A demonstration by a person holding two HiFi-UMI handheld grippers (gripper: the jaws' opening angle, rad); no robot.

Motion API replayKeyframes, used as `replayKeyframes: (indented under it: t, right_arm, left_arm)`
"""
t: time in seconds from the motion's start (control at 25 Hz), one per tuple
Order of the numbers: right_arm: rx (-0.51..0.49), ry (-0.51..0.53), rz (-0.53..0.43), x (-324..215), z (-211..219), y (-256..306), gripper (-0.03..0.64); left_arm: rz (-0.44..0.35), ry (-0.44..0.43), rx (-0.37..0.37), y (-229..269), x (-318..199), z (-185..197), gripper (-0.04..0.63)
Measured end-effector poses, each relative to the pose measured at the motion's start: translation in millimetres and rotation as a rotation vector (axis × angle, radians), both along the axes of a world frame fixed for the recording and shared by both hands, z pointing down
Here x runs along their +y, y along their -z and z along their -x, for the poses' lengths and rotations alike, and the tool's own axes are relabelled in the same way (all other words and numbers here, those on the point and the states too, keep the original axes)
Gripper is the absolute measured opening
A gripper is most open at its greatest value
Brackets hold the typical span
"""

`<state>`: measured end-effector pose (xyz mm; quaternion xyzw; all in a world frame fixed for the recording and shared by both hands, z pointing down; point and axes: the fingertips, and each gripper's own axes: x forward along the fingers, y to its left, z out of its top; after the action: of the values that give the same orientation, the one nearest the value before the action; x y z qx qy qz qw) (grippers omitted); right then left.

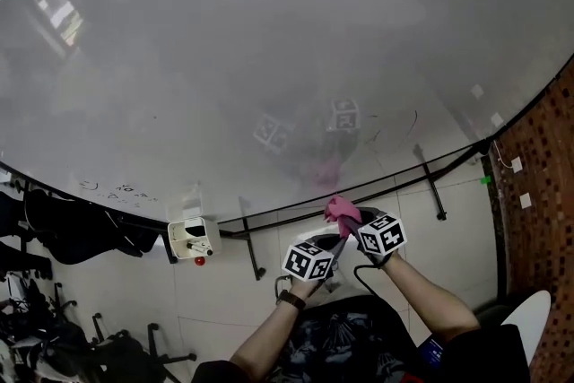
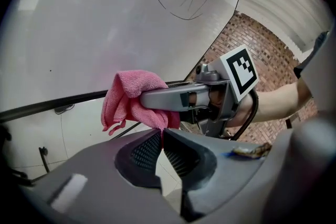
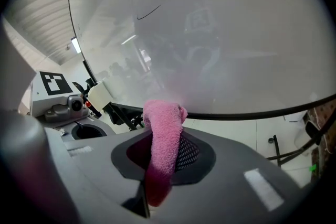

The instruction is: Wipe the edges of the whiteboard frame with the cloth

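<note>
A white box (image 1: 191, 238) hangs on the pale tiled wall (image 1: 466, 220) in front of me, with a small round red thing (image 1: 199, 261) just beneath it. Left of the box, dark bags or clothes (image 1: 76, 229) hang in a row. Right of the box, a black metal strut (image 1: 252, 251) runs down the wall. Far right of the box stands a brown brick wall (image 1: 538, 193) carrying small white sockets (image 1: 517, 164).

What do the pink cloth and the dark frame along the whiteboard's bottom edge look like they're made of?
The cloth looks like microfibre or terry: matte pink with a fuzzy nap. The frame is a thin, dark, smooth strip, perhaps painted metal or plastic; too narrow to tell which.
</note>
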<state>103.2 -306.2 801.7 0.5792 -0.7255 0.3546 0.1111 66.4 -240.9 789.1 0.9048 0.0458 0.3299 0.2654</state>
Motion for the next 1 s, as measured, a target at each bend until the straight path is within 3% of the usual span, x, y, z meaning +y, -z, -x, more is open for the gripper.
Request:
replayKeyframes:
  t: [0.16,0.28,0.4,0.64,1.0]
  right_arm:
    - [-0.011,0.023,0.037,-5,-22,5,0.056]
    - [0.048,0.084,0.055,-4,-28,20,0.057]
    - [0.1,0.109,0.048,11,-49,42,0.057]
    - [0.096,0.128,0.036,37,-105,67,0.056]
    - [0.087,0.1,0.034,68,-214,64,0.056]
  left_arm:
    - [0.012,-0.017,0.085,10,-5,-21,0.017]
    - [0.009,-0.029,0.117,21,-6,-30,0.017]
    - [-0.021,-0.088,0.111,36,11,-54,0.017]
    - [-0.096,-0.243,0.122,58,51,-122,0.017]
    - [-0.106,-0.288,0.111,55,80,-227,0.017]
